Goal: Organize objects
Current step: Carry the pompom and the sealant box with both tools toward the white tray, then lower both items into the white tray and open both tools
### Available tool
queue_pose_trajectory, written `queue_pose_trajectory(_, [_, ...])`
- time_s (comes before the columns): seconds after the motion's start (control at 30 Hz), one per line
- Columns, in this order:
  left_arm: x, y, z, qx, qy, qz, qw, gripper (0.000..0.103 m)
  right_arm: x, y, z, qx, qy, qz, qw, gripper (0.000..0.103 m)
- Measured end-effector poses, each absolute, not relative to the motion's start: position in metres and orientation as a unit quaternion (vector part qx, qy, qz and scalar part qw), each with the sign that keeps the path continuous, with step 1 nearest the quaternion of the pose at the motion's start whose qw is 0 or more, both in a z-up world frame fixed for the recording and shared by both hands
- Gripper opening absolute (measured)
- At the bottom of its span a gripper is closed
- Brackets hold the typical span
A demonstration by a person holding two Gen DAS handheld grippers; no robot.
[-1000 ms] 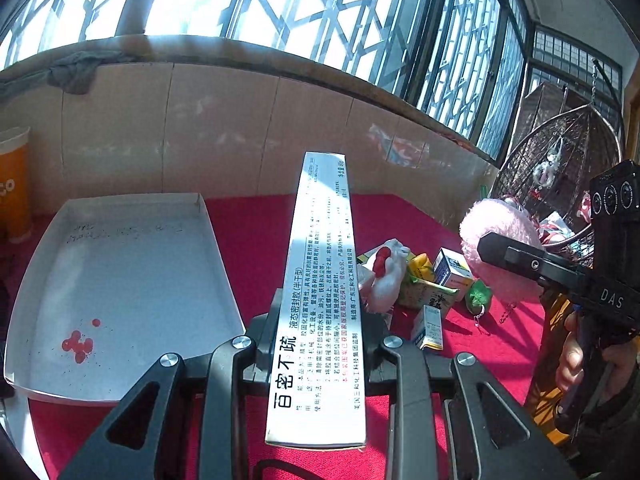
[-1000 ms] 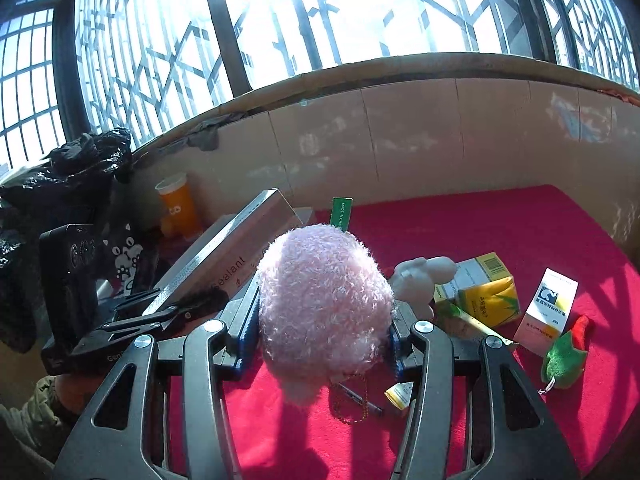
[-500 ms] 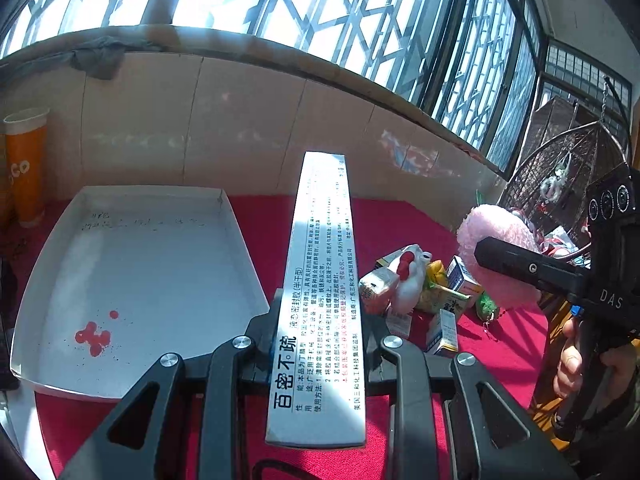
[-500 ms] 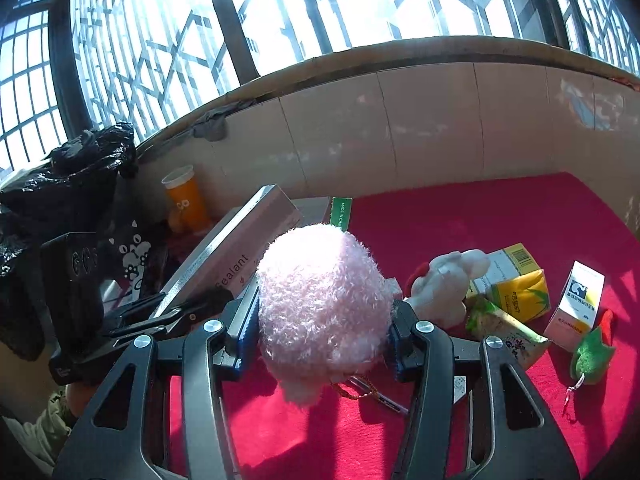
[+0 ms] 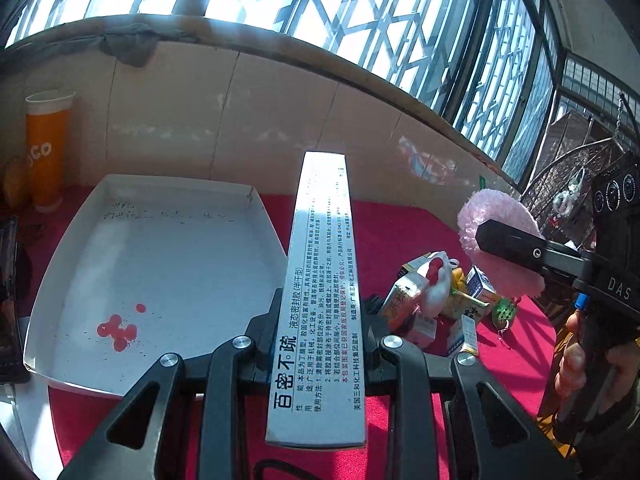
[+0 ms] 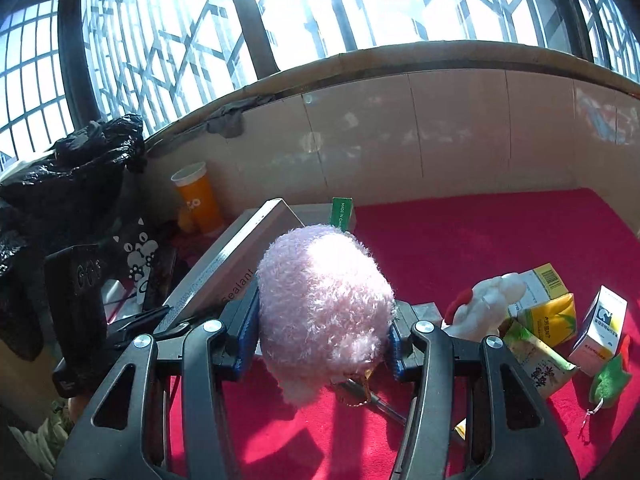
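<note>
At the far left an orange paper cup (image 5: 45,152) stood against the tiled wall, and just right of it a shallow white tray (image 5: 72,248) lay on the red cloth (image 5: 404,232). The left gripper (image 5: 316,320) pinched a long grey sealant box (image 5: 320,288) lengthwise, held above the cloth beside the tray's right edge. Farther right sat a heap of small cartons with a white plush toy (image 5: 436,284), and the right gripper (image 6: 320,336) squeezed a fluffy pink pom-pom (image 6: 324,304) — held clear of the cloth.
</note>
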State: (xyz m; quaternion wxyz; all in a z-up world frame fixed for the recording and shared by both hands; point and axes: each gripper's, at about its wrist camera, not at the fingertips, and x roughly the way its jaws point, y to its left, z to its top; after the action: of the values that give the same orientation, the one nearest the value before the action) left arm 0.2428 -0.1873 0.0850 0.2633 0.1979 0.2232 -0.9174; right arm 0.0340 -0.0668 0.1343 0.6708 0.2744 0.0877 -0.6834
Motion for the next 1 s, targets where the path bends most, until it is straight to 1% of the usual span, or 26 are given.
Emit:
queue_pose_trajectory(0.23, [0.243, -0.197, 0.085, 0.203, 0.219, -0.915, 0.272, 0.027, 0.039, -0.081, 0.136, 0.278, 0.086, -0.681, 0.672, 0.05])
queue_pose_trajectory(0.5, [0.252, -0.219, 0.101, 0.201, 0.204, -0.909, 0.301, 0.027, 0.045, -0.104, 0.142, 0.287, 0.076, -0.672, 0.678, 0.05])
queue_pose_trajectory(0.8, [0.252, -0.244, 0.104, 0.221, 0.179, -0.901, 0.327, 0.027, 0.058, -0.134, 0.143, 0.291, 0.085, -0.661, 0.686, 0.05])
queue_pose_trajectory(1.0, [0.255, -0.263, 0.101, 0.221, 0.184, -0.895, 0.341, 0.027, 0.065, -0.153, 0.139, 0.29, 0.094, -0.661, 0.686, 0.05])
